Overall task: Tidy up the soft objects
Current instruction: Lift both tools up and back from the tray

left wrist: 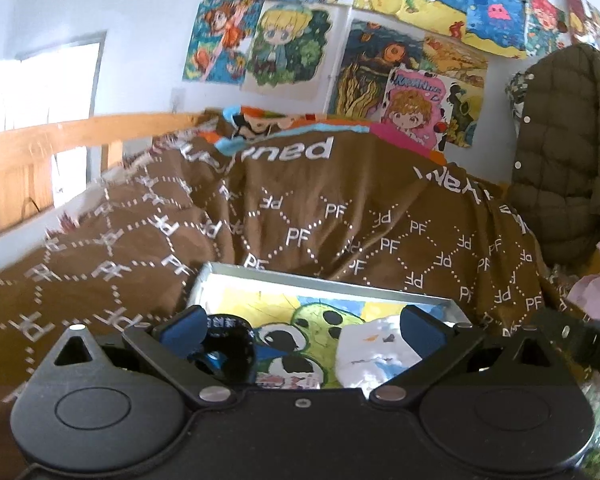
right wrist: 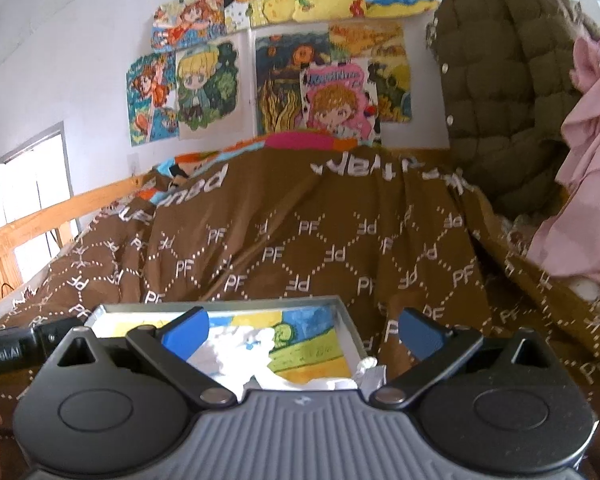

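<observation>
— So, what does the left wrist view give?

— A brown blanket with white "PF" lettering is spread over the bed and bunched into a hump. A shallow tray with a cartoon picture inside lies on it, just ahead of the left gripper. The gripper's blue pads stand wide apart with nothing pressed between them. A white crumpled cloth and a dark round object sit in the tray behind the gap.

— And beyond that?

— A wooden bed rail on the left, drawings on the wall, an olive quilted jacket hanging on the right.

— Now the right wrist view?

— The same blanket, with the tray toward the lower left. The right gripper is also spread fully, empty. Its left pad overlaps the tray; its right pad is over the blanket. The white cloth lies in the tray. The jacket hangs upper right, with pink fabric beside it.
</observation>
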Tool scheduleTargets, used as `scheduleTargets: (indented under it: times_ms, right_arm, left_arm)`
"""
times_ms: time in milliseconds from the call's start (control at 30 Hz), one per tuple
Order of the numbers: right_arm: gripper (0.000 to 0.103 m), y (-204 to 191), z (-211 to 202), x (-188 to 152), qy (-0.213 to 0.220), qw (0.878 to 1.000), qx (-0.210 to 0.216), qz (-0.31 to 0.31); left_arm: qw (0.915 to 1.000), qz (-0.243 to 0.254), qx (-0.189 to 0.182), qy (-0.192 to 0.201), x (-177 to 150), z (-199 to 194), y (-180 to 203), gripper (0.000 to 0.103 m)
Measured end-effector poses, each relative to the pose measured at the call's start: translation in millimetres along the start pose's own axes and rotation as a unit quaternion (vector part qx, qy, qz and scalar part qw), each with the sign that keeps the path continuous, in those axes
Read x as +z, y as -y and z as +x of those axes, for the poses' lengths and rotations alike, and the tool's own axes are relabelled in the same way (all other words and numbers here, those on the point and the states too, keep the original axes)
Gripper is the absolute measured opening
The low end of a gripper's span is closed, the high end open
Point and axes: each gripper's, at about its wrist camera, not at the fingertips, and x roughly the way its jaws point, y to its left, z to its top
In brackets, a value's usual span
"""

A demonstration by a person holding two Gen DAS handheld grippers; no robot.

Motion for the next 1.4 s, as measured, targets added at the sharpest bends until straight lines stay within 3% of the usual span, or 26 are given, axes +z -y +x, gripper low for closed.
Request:
scheduleTargets:
  times_ms: [300, 633, 1400]
  right_arm:
    - [0.103, -12, -31, 6, 0.020, 1.000, -0.020, -0.010]
    - [0.103, -18, -53, 1, 0.020, 1.000, -0.021, -0.002]
    - [0.103, -29, -129, -24, 0.025, 1.000, -0.008, 0.002]
  left_arm:
    - [0.9991, 0.011, 0.024, 0.035, -5, -42, -3, 0.102]
    - [0.9973, 0.012, 0.057, 0.045, -5, -67, -8, 0.102]
    - [0.9957, 0.018, 0.064, 0.064, -19, -144, -25, 0.102]
